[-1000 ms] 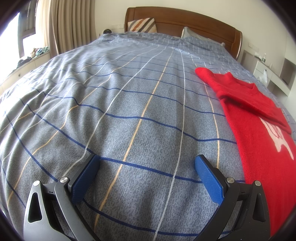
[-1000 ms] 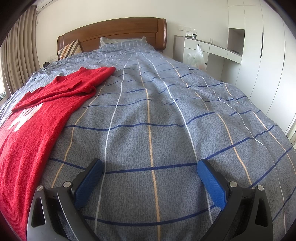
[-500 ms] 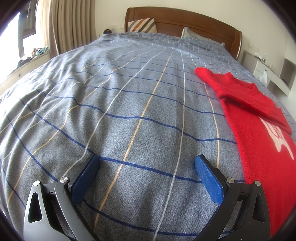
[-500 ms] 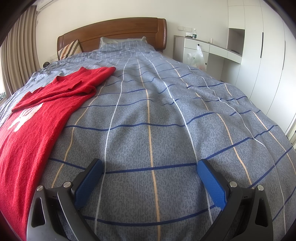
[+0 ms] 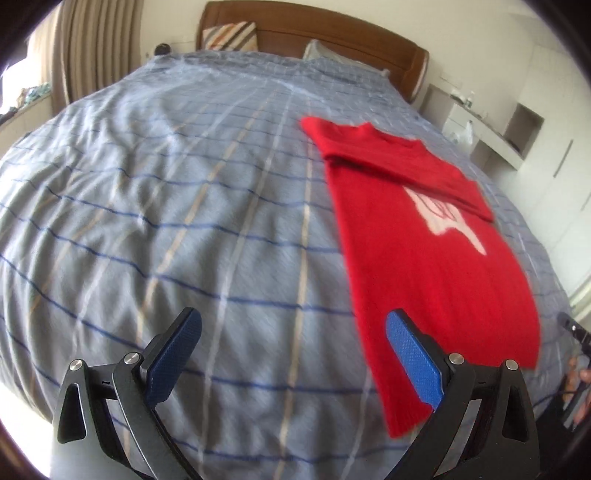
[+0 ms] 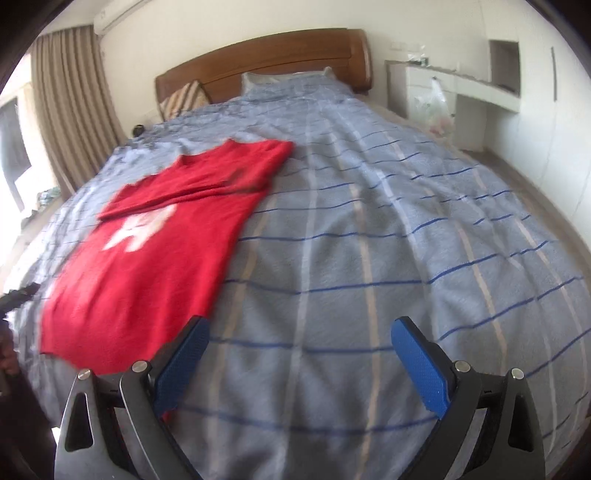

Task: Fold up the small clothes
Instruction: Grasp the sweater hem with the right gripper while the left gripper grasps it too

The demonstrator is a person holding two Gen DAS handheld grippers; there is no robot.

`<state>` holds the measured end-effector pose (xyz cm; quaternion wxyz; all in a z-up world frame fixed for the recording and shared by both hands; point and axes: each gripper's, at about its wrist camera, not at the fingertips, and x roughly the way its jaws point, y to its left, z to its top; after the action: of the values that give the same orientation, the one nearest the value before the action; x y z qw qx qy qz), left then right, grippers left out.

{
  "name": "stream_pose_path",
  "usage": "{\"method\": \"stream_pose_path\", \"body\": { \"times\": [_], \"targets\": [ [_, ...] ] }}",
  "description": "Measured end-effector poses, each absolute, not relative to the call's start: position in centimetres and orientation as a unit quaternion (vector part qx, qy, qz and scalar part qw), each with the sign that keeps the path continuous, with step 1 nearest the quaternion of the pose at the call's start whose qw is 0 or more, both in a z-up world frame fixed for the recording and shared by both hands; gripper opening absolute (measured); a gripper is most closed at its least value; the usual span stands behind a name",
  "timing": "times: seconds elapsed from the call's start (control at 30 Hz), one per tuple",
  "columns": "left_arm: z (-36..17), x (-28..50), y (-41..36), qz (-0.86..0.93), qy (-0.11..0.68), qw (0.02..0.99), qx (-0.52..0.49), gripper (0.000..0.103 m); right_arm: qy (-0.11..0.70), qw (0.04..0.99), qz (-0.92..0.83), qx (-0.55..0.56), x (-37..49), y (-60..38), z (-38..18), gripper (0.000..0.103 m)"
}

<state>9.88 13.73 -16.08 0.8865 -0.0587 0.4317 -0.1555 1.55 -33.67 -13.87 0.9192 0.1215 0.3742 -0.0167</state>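
A small red sweater [image 5: 424,236] with a white motif lies flat on the bed, its sleeves folded across the chest; it also shows in the right wrist view [image 6: 155,251]. My left gripper [image 5: 291,350] is open and empty, above the bedspread just left of the sweater's hem. My right gripper [image 6: 299,354] is open and empty, above the bedspread just right of the hem. The other gripper shows faintly at each view's edge.
The blue-grey checked bedspread [image 5: 184,184] covers the whole bed. A wooden headboard [image 6: 266,62] and pillows [image 5: 229,35] stand at the far end. Curtains [image 6: 70,107] hang on the left, white cabinets [image 6: 480,96] on the right.
Both grippers have lifted and pulled back toward the foot of the bed, so the whole sweater and its hem now show. Both views are motion blurred. Jaws stay open.
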Motion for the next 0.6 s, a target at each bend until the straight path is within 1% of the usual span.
{"method": "stream_pose_path", "body": {
  "times": [0.03,0.07,0.1,0.13,0.17,0.2,0.23,0.27,0.3,0.33,0.37,0.4,0.53,0.6],
  "targets": [
    [-16.7,9.0,12.7,-0.176,0.447,0.875,-0.052,0.095,0.383,0.912,0.022,0.144,0.8,-32.6,-13.8,0.099],
    [-17.3,8.3,11.6,-0.189,0.459,0.867,-0.040,0.089,0.396,0.902,0.053,0.163,0.4,-31.7,-14.0,0.096],
    [-17.7,7.8,10.4,-0.197,0.467,0.862,-0.025,0.079,0.411,0.891,0.077,0.178,0.2,-30.7,-14.4,0.091],
    [-17.8,7.3,9.5,-0.195,0.465,0.864,-0.007,0.079,0.426,0.880,0.091,0.191,0.2,-30.1,-15.1,0.086],
    [-17.7,7.0,9.0,-0.194,0.458,0.868,0.001,0.079,0.441,0.869,0.101,0.203,0.4,-29.6,-15.8,0.076],
    [-17.7,7.0,8.7,-0.196,0.457,0.867,-0.002,0.079,0.454,0.860,0.104,0.211,0.7,-29.3,-16.5,0.072],
    [-17.7,7.1,8.6,-0.194,0.461,0.866,-0.010,0.076,0.461,0.856,0.099,0.213,0.9,-29.1,-17.0,0.070],
    [-17.8,7.3,8.7,-0.187,0.464,0.866,-0.017,0.072,0.462,0.855,0.091,0.216,1.0,-29.0,-17.3,0.065],
    [-17.9,7.3,8.7,-0.182,0.466,0.866,-0.020,0.056,0.462,0.852,0.090,0.228,1.3,-29.1,-17.6,0.052],
    [-17.9,7.5,8.7,-0.182,0.467,0.865,-0.020,0.027,0.465,0.846,0.098,0.243,1.6,-29.0,-17.9,0.040],
    [-17.9,7.3,8.7,-0.191,0.469,0.862,-0.027,0.011,0.471,0.840,0.106,0.249,2.0,-29.0,-18.2,0.004],
    [-17.9,7.3,9.0,-0.196,0.473,0.858,-0.041,0.004,0.481,0.834,0.110,0.247,2.5,-28.8,-18.5,0.004],
    [-15.9,6.6,10.7,-0.210,0.466,0.853,-0.106,0.002,0.482,0.834,0.114,0.244,2.1,-29.2,-17.2,0.004],
    [-14.1,6.8,11.4,-0.219,0.451,0.853,-0.143,0.002,0.469,0.833,0.118,0.268,1.8,-30.0,-15.9,0.004]
  ]
}}
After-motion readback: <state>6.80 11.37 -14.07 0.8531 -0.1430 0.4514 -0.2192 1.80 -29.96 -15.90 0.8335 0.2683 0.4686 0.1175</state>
